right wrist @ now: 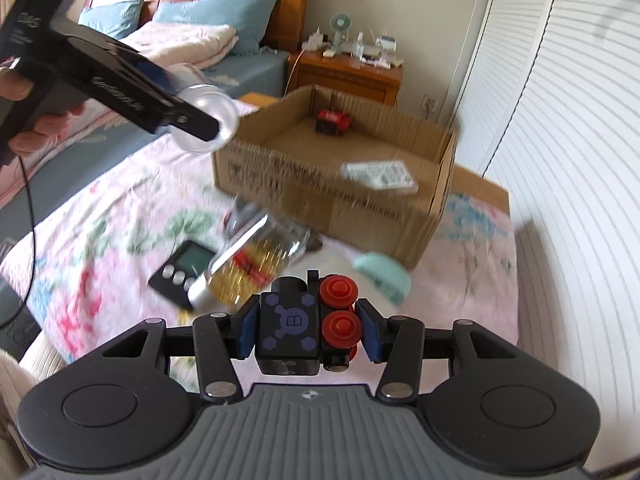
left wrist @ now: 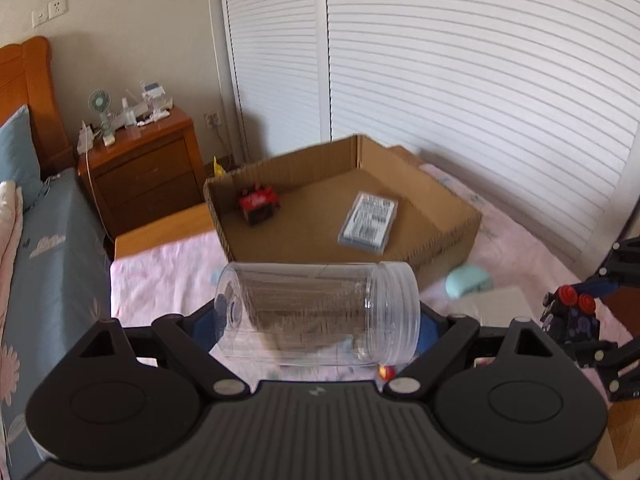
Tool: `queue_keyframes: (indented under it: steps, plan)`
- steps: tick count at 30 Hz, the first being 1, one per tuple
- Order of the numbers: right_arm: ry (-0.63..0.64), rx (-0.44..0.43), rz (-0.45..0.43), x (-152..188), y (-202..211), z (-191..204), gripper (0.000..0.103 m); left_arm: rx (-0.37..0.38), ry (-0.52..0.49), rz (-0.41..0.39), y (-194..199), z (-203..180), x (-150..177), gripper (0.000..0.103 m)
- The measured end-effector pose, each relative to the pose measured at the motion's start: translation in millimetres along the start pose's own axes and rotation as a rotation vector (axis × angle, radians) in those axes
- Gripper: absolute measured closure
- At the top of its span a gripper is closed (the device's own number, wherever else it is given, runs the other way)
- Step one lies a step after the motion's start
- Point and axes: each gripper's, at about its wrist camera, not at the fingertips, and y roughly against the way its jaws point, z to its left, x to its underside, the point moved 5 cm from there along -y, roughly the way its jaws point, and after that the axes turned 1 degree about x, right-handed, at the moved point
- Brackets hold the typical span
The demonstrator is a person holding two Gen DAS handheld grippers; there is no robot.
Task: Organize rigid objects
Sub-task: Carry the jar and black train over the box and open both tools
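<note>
My left gripper (left wrist: 316,320) is shut on a clear plastic jar (left wrist: 316,312), held sideways in the air in front of the cardboard box (left wrist: 448,208). The jar also shows in the right wrist view (right wrist: 208,120). My right gripper (right wrist: 306,330) is shut on a black toy block with red wheels (right wrist: 304,328), held above the bed; it shows at the right edge of the left wrist view (left wrist: 572,312). Inside the box lie a red toy car (left wrist: 258,202) and a flat labelled packet (left wrist: 370,222). The box (right wrist: 440,168) stands ahead of my right gripper.
On the pink floral sheet (right wrist: 100,220) lie a black timer (right wrist: 184,272), a clear bottle with gold contents (right wrist: 252,260) and a mint-green object (right wrist: 384,276). A wooden nightstand (left wrist: 148,168) stands behind the box, and white louvred doors (left wrist: 460,80) are on the right.
</note>
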Motion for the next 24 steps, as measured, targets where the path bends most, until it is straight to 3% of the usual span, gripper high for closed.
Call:
queue_keyframes:
  steps: [8,15,18,24]
  plan:
    - [0.02,0.045,-0.065,-39.5,-3.9,-22.8,0.048,-0.009,0.008,-0.001,-46.7,4.9,-38.0,0.013]
    - [0.008,0.057,-0.075,-60.3,-13.7,-36.2,0.048,-0.035,0.02,-0.005,-70.9,10.3,-31.5,0.006]
    - [0.004,0.057,-0.072,-65.7,-17.6,-38.2,0.048,-0.035,0.035,0.024,-68.1,12.0,-21.0,0.006]
    - [0.008,0.068,-0.057,-79.6,-32.6,-44.7,0.048,0.015,0.078,-0.004,-30.0,8.1,5.3,0.006]
